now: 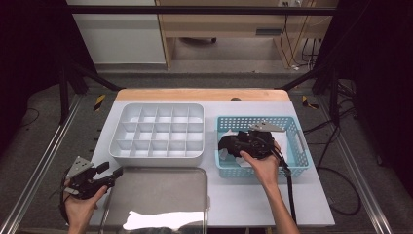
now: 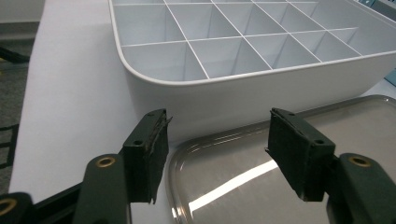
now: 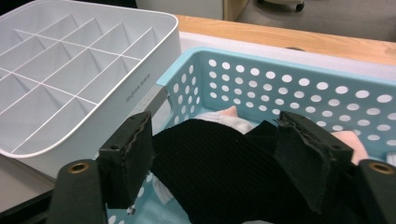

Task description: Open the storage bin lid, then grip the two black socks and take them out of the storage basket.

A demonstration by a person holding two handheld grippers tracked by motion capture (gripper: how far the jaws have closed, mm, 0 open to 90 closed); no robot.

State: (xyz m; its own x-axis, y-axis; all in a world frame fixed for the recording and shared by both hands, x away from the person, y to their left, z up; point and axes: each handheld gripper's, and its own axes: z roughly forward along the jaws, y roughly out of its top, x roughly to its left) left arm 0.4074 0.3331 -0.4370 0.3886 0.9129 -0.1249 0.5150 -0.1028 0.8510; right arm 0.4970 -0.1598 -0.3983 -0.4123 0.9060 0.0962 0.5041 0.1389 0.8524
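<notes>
A light blue perforated basket (image 1: 298,146) stands at the right of the table and holds a black cloth (image 1: 227,143). My right gripper (image 1: 234,144) reaches into the basket from the near side. In the right gripper view its jaws stand open (image 3: 215,149) with the black cloth (image 3: 210,163) lying between and below them; the pads do not press on it. White and pink cloths (image 3: 229,115) lie under the black one. My left gripper (image 1: 112,174) is open at the near left, its jaws (image 2: 217,149) astride the corner of a metal tray (image 2: 233,182), with nothing between them.
A white box with several empty compartments (image 1: 156,157) sits left of the basket, its wall (image 3: 116,107) close to the basket's corner. The shiny metal tray (image 1: 156,195) lies in front of it. A wooden strip (image 1: 199,94) borders the table's far edge.
</notes>
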